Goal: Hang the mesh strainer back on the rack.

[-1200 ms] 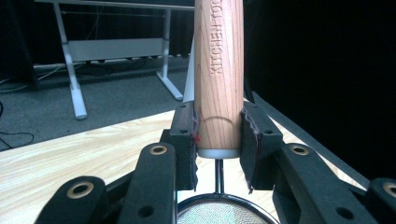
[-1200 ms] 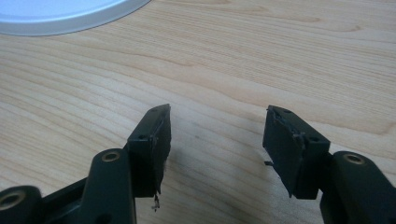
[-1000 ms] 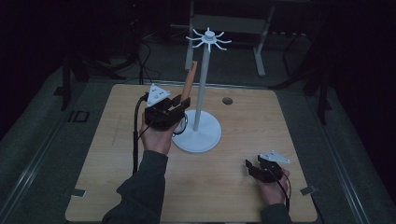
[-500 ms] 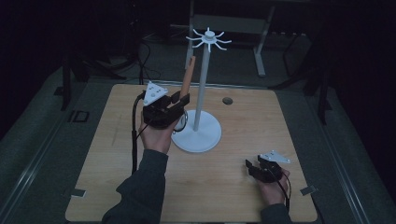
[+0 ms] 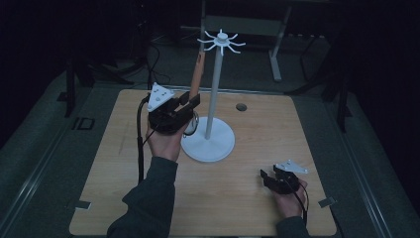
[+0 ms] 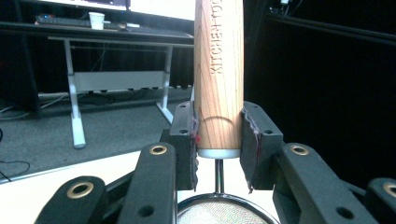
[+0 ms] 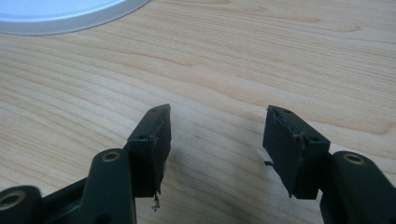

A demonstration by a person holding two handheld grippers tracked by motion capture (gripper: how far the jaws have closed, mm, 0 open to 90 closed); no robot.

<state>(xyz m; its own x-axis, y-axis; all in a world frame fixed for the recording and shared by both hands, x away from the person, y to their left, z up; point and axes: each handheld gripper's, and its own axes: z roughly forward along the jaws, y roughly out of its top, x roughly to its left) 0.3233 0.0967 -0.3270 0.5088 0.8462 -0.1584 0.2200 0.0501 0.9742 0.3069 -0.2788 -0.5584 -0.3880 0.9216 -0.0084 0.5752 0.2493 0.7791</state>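
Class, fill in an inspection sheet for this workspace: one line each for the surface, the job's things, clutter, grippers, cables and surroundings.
Surface: light wooden table, with a small dark round spot near the far edge.
Job's things: white hook stand upright mid-table; wooden-handled strainer, handle marked KITCHEN TOOL, mesh below the jaws.
Clutter: nothing seen.
Grippers: left gripper shut on the strainer handle beside the stand; right gripper open, low over bare wood.
Cables: a black cable trails from the left gripper along the forearm.
Surroundings: dark room; white-legged desk behind, holding a cup.
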